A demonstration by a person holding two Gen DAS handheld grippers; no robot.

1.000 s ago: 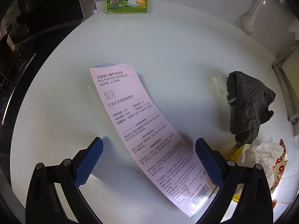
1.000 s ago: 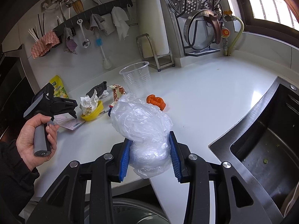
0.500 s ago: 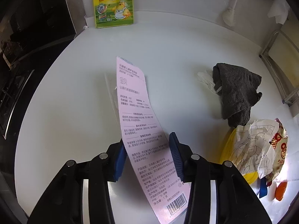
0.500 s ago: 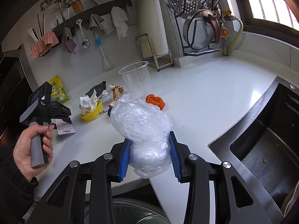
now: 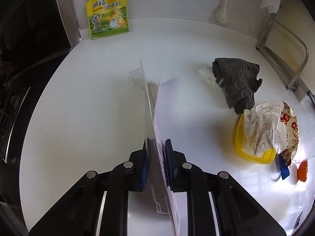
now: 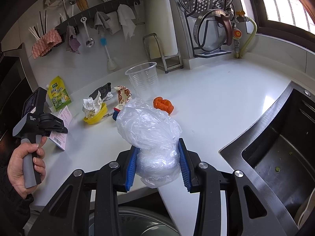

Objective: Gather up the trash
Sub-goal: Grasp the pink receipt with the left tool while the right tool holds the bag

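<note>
Toothbrush packaging (image 5: pixel 157 129) clamped edge-on in left tongs (image 5: pixel 157 151); keep grip firm while lifting. Right tongs (image 6: pixel 157 162) closed on plastic bag (image 6: pixel 147 129)

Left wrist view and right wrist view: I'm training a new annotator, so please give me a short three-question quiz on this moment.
1. True or false: the left hand-held gripper is shut on the toothbrush package.
2. What does the right hand-held gripper hold? A) clear cup B) plastic bag C) grey cloth
3. Fill in: the crumpled paper sits in a ____ bowl.

Key
1. True: both pads press the package, seen edge-on.
2. B: the plastic bag is clamped between the blue pads; the clear cup stands on the counter, and the grey cloth lies there.
3. Yellow: the yellow bowl.
</note>
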